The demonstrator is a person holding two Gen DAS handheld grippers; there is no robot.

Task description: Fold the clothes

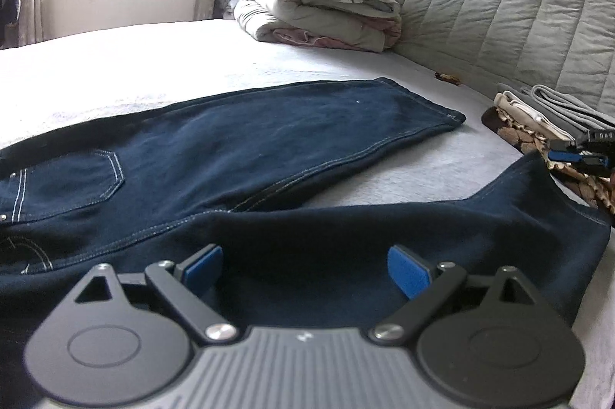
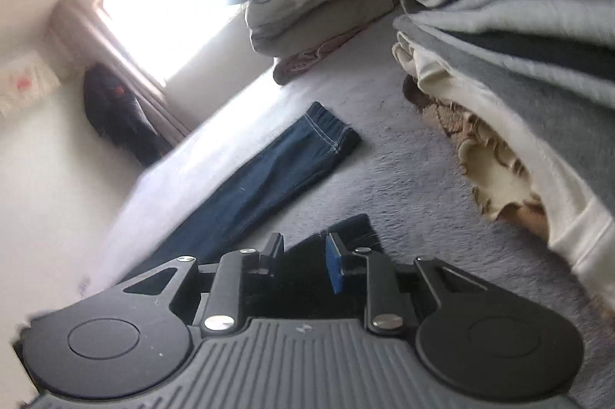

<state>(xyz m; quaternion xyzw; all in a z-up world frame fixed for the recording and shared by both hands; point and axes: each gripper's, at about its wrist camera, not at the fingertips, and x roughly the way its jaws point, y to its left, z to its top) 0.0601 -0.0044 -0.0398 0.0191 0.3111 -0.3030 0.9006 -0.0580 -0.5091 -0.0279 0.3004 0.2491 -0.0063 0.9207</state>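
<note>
1. The right gripper (image 2: 303, 261) has its two fingers close together with the dark cloth of a jeans leg end (image 2: 346, 228) between them. It looks like it is pinching the cloth, but the blur makes it hard to be sure.
2. The left gripper (image 1: 305, 272) is wide open. It holds nothing and hangs just above the near leg.
3. The jeans (image 1: 230, 147) lie on the bed (image 1: 403, 170). The waist and pocket (image 1: 92, 178) are at the left in the left wrist view.
4. The far leg (image 1: 346, 117) lies flat, running long from left to right, with its hem near the headboard (image 1: 499, 5).
5. The near leg (image 1: 423, 228) runs the same way, and its end is lifted at the right, where the right gripper is.
6. I think the near leg needs to go over onto the far leg. The far leg lies ahead of both grippers.
7. A pile of folded clothes (image 1: 546, 113) sits beside the leg ends.
</note>
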